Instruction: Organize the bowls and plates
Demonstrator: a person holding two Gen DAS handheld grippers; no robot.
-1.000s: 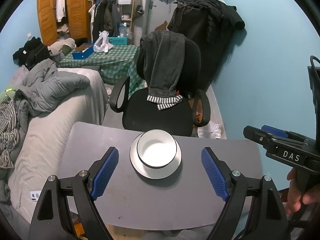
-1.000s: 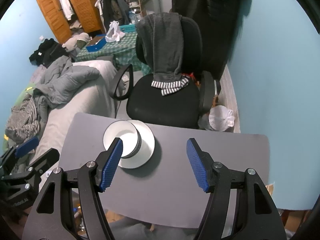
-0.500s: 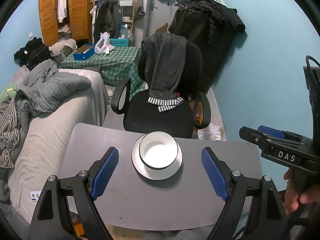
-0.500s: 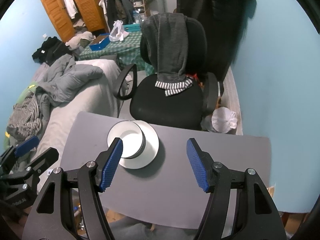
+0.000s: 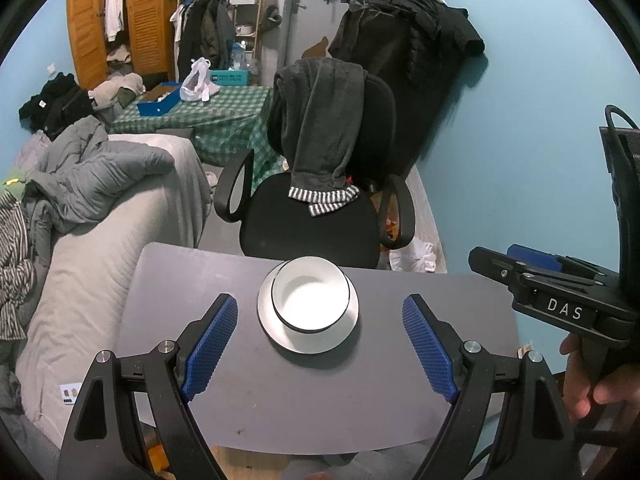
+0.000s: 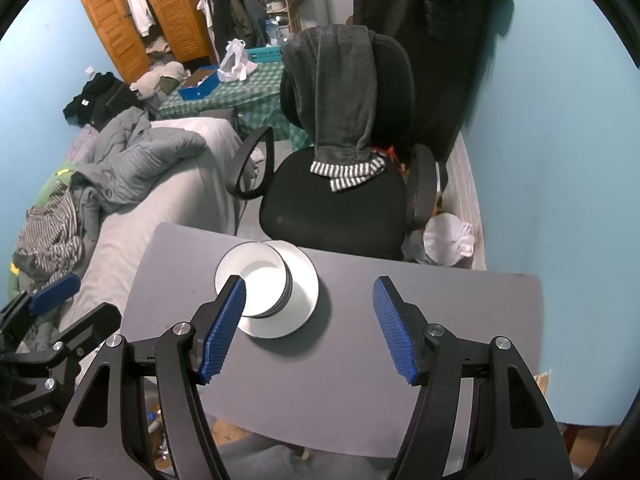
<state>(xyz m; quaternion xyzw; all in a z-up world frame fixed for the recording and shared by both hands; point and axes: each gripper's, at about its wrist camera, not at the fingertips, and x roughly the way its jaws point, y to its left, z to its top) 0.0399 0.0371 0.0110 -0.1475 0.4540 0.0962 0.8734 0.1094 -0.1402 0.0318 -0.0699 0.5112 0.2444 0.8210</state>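
**One bowl, one plate, both grippers being held open above the table**

One white bowl (image 5: 309,298) is being carried by one white plate (image 5: 308,342), the pair sitting near the middle of the grey table (image 5: 360,400). In the right wrist view the bowl's side appears ringed with dark lines; whether more bowls are nested cannot be told.

The left gripper (image 5: 320,346) is being held with its jaws spread and nothing between them, the stack lying at twelve o'clock. The right gripper (image 6: 310,326) is likewise being held parted and empty, the stack at eleven o'clock.

One black office chair (image 5: 312,232), draped with grey clothing (image 5: 324,132), is standing beyond the table at twelve o'clock. One bed (image 5: 100,240) is lying at nine o'clock
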